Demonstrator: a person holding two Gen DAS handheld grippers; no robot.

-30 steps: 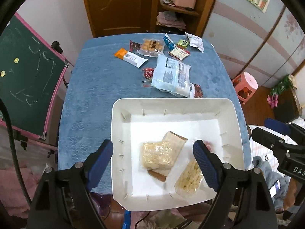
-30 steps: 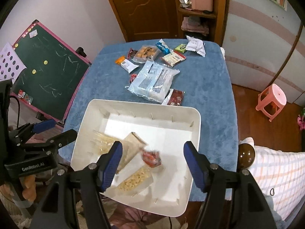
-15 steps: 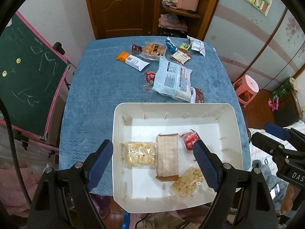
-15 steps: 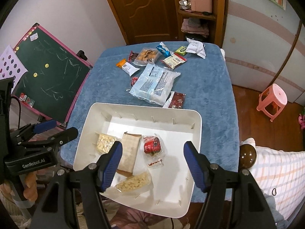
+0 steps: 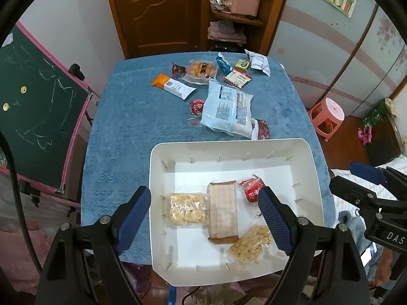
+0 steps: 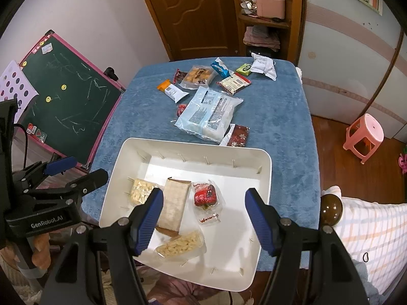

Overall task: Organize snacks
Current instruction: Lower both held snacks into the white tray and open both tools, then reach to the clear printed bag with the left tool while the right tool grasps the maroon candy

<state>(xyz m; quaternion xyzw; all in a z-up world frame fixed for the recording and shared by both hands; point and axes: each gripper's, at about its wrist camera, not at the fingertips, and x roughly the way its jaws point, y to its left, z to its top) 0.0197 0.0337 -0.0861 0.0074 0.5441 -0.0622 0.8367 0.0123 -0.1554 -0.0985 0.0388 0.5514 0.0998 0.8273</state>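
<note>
Tongs on both sides hang apart and empty above the near end of the white tray (image 5: 292, 143): the left tongs (image 5: 206, 219) over the snacks already in it, the right tongs (image 6: 202, 222) likewise, neither touching anything. Four items lie on the tray floor: a clear square pack of pale puffed pieces (image 5: 185, 209), a flat brown paper-wrapped bar (image 5: 222, 212) just beside it, a small red sweet in crinkly clear film (image 6: 206, 195), and a second clear pack of pale pieces (image 5: 250, 244) near the front rim.

The remaining snacks are well apart from the tray, on the blue towelling-covered worktop (image 5: 127, 127). Nearest is a large pale blue printed bag (image 5: 227, 110), soft and pillow-like, which partly covers a dark red patterned packet (image 6: 239, 134); a small red wrapped sweet (image 5: 197, 106) lies at its other side. Further back sit an orange-and-white bar wrapper (image 5: 173, 86), a clear pack of golden biscuits (image 5: 201, 71) and a few small sachets.

Judging by this layout, the next step is to fetch another item. The big bag is slippery and limp, so pinching a sealed edge or a corner should hold better than squeezing the puffy middle. The plush cloth gives slightly, which lets a finger slide under flat wrappers. Lifting the bag first would free the packet beneath it.
</note>
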